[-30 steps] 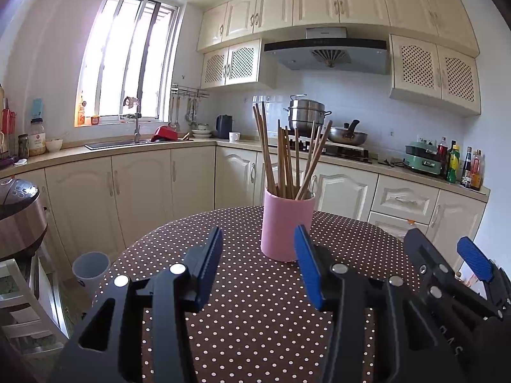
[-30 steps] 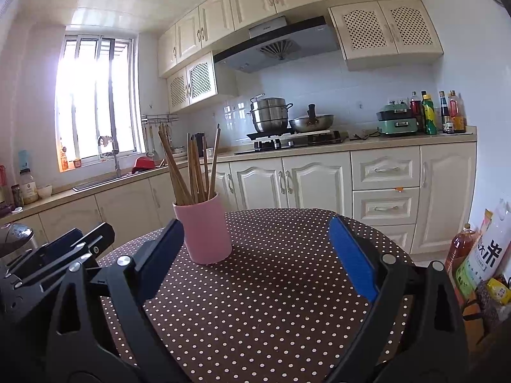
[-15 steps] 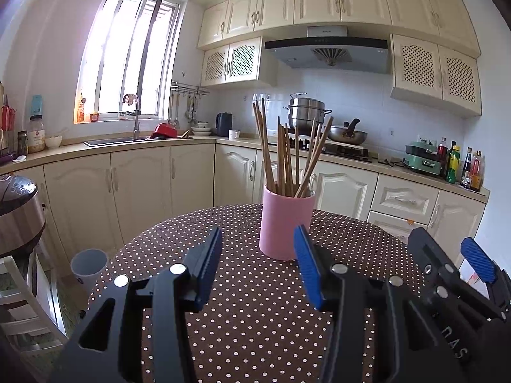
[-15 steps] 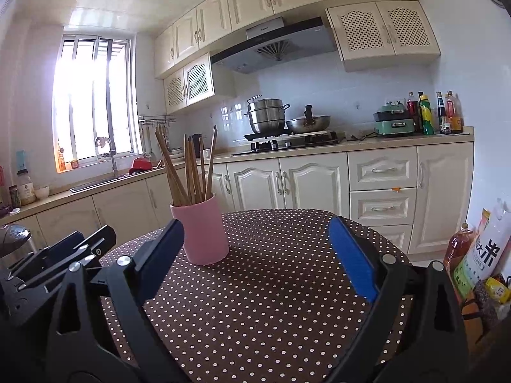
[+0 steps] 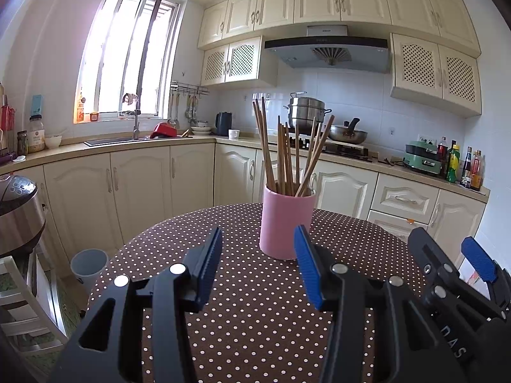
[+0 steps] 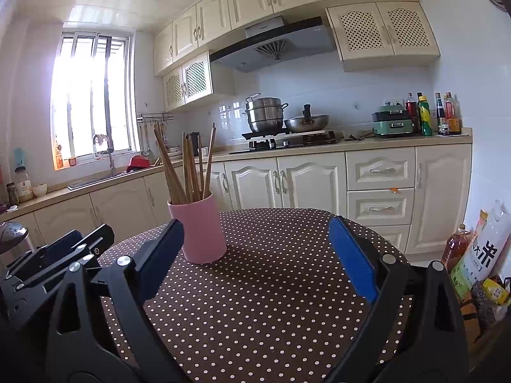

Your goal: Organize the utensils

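So, a round table (image 5: 255, 303) w/ a brown, white-dotted cloth fills the foreground in both views. A pink cup (image 5: 286, 223) stands upright on it, toward the far side, packed w/ wooden chopsticks (image 5: 287, 156) that fan out above the rim – tips up, some leaning left, some right. Nothing else lies on the cloth.

Left gripper (image 5: 258, 255) is over the near edge of the table, jaws apart at a middling gap, nothing between the blue pads. The cup sits beyond the fingertips, a bit right of centre in that view, not touched. Right gripper (image 6: 255, 249) is beside it, jaws spread wide, also empty; in its view the cup (image 6: 199, 226) is left of centre, just past the left finger, apart from it. Each gripper shows at the edge of the other's view – the two are side by side, close but not touching.

Behind: cream cabinets (image 5: 140, 185) along an L-shaped counter, sink (image 5: 111, 142) under a bright window, steel pot (image 5: 306, 111) and wok (image 5: 346, 134) on the stove below the hood. Bottles (image 6: 434, 115) and a green appliance at the counter's right end. A grey bin (image 5: 87, 266) on the floor left of the table.
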### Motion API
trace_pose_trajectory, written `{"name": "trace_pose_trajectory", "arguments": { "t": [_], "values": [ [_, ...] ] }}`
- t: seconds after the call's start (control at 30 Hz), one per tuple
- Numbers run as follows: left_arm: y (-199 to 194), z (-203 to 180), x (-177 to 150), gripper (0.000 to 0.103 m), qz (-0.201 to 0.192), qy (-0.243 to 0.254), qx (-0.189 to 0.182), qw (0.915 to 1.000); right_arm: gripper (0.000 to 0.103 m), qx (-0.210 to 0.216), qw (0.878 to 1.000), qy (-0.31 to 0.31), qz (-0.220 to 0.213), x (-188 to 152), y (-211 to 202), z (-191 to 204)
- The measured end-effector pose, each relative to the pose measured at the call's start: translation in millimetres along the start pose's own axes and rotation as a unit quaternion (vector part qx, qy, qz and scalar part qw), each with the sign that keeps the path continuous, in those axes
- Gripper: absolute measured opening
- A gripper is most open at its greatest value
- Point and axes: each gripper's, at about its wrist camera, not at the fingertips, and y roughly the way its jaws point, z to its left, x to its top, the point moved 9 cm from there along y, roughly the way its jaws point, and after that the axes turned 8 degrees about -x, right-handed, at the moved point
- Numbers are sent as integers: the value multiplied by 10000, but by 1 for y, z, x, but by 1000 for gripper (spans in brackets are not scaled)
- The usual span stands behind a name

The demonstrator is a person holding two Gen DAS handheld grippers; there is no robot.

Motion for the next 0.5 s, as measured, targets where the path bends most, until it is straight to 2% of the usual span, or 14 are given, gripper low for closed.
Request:
{"name": "trace_pose_trajectory", "arguments": {
  "t": [0.5],
  "values": [
    [0, 0, 0, 47, 41, -49, -33, 10000, 91, -47, 10000, -51, -59, 0, -2, 1]
  ]
}}
